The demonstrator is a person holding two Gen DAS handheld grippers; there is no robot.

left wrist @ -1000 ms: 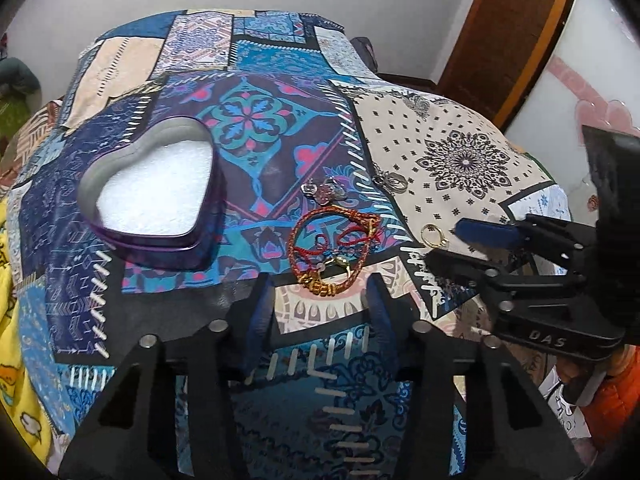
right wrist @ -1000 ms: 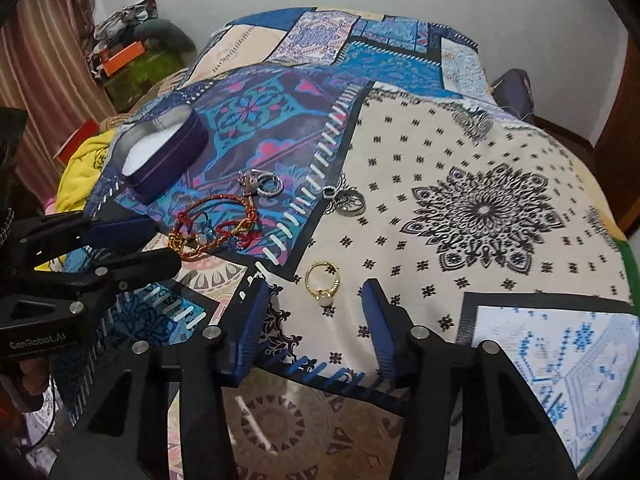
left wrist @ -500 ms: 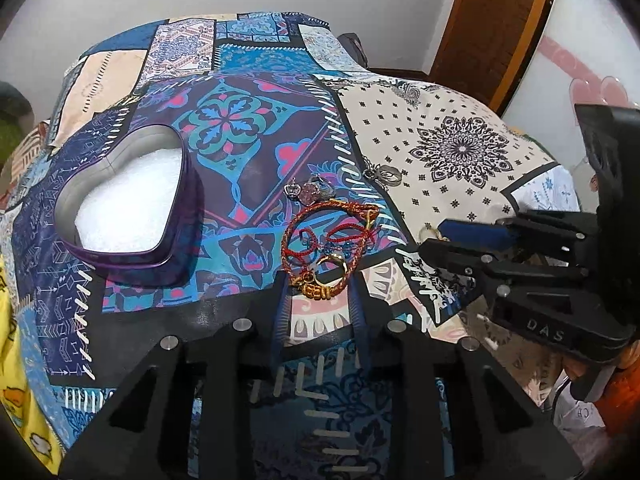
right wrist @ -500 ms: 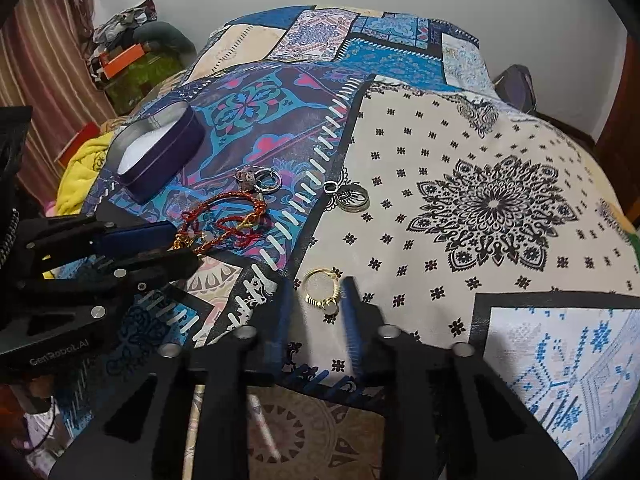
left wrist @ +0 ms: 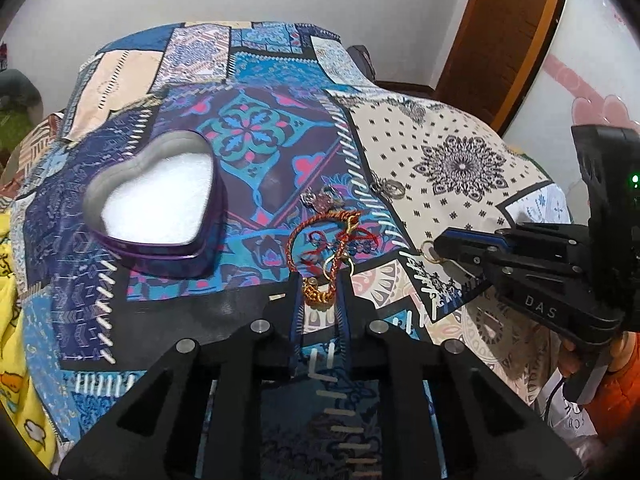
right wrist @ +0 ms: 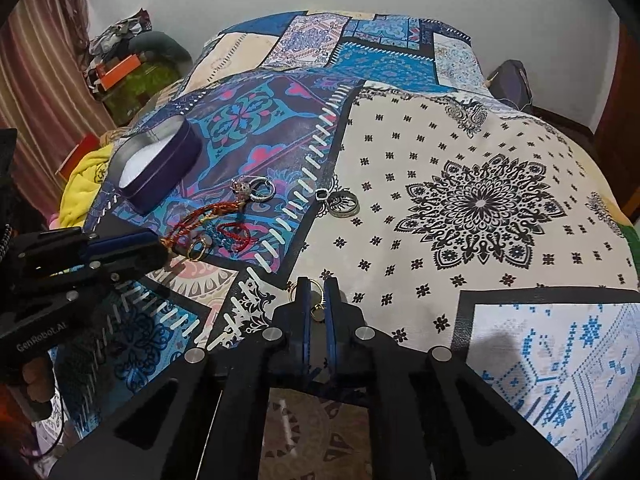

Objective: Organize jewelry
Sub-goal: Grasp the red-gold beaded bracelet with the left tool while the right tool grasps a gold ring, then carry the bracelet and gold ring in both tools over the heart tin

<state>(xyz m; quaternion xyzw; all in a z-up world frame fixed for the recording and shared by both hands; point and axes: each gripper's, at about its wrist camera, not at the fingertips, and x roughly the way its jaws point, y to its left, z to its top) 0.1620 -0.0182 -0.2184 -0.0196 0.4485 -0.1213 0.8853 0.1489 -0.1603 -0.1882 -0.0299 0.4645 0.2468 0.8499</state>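
Observation:
My left gripper is shut on the gold end of a red thread bracelet lying on the patchwork bedspread. My right gripper is shut on a gold ring that rests on the cream patch; in the left wrist view the ring shows at that gripper's tips. An open purple heart-shaped tin with white lining sits left of the bracelet. A small gold ring lies by the bracelet. A silver ring cluster and a silver ring with a dark stone lie farther back.
The bedspread covers a bed that drops off at the near and right edges. A yellow blanket hangs at the left. A wooden door stands at the back right. Clutter is piled beside the bed's far left.
Both grippers moved forward and closed: the left onto the bracelet's gold end, the right onto the gold ring. Both were open a second ago.

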